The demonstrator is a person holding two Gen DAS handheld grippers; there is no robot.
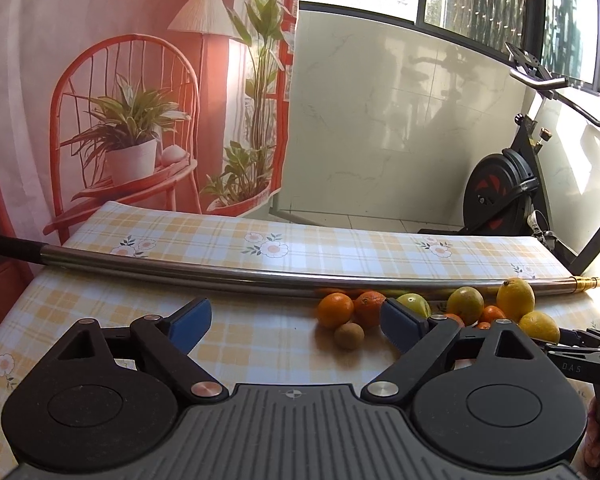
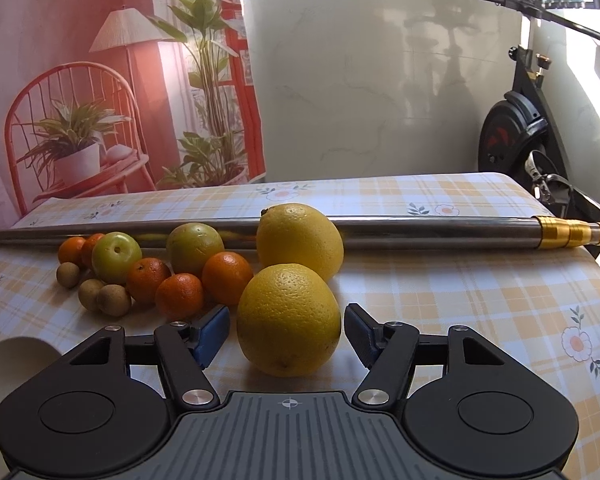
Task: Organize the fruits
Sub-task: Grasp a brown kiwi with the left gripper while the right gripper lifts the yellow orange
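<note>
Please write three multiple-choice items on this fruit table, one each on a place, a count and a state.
1. Where does the near lemon sit?
A. between the right gripper's jaws
B. behind the metal pole
C. on top of the oranges

2. How many green fruits lie in the right wrist view?
A. none
B. two
C. five

3. How does the left gripper stand?
A. shut on an orange
B. shut on the pole
C. open, holding nothing

Answers:
1. A, the blue pads flank the lemon on both sides, with small gaps showing.
2. B, one sits by the small brown fruits, the other against the pole.
3. C, its jaws are spread wide over bare tablecloth.
</note>
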